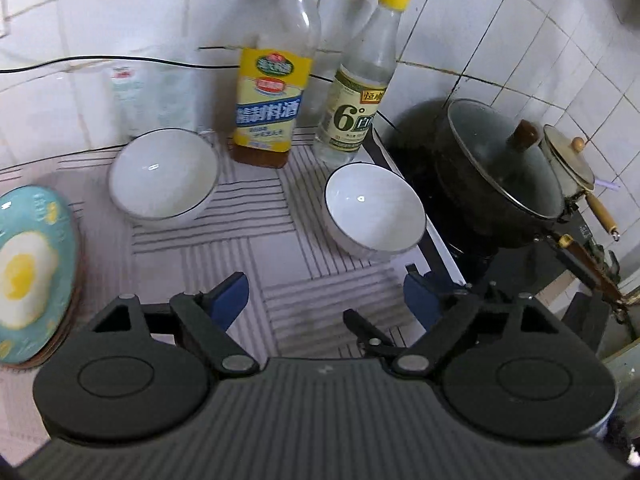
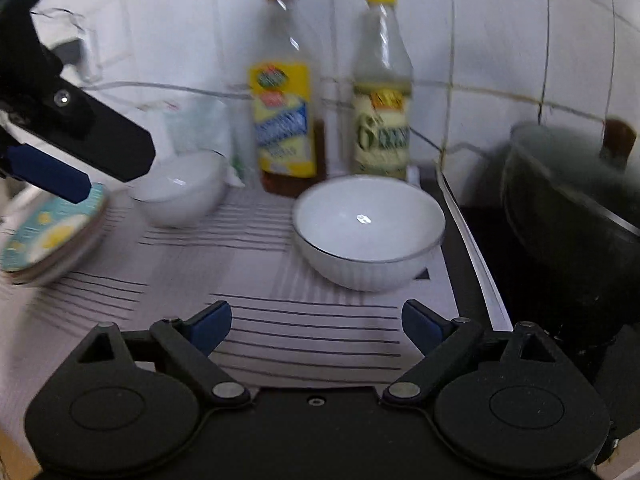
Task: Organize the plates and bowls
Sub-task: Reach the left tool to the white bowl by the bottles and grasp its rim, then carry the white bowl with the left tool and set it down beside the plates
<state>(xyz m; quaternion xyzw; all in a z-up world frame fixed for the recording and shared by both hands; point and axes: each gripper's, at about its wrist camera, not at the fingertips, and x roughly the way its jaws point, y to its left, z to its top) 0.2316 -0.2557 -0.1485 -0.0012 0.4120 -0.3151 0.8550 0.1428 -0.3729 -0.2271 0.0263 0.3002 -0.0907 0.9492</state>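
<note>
Two white bowls with dark rims sit on a striped mat [image 1: 224, 256]: one at the back left [image 1: 164, 174] [image 2: 180, 194], one at the right by the stove [image 1: 374, 210] [image 2: 368, 230]. A teal plate with a fried-egg print [image 1: 30, 272] [image 2: 52, 232] tops a small stack of plates at the left. My left gripper [image 1: 324, 300] is open and empty above the mat, nearer than both bowls; it also shows at the left in the right wrist view [image 2: 48, 172]. My right gripper [image 2: 316, 324] is open and empty, just in front of the right bowl.
Two bottles, one with a yellow label [image 1: 272, 104] [image 2: 284, 120] and one with a yellow cap [image 1: 360, 92] [image 2: 382, 116], stand at the tiled wall behind the bowls. A black lidded pot [image 1: 496, 176] [image 2: 568, 208] sits on the stove at right, with a small pan [image 1: 572, 168] behind it.
</note>
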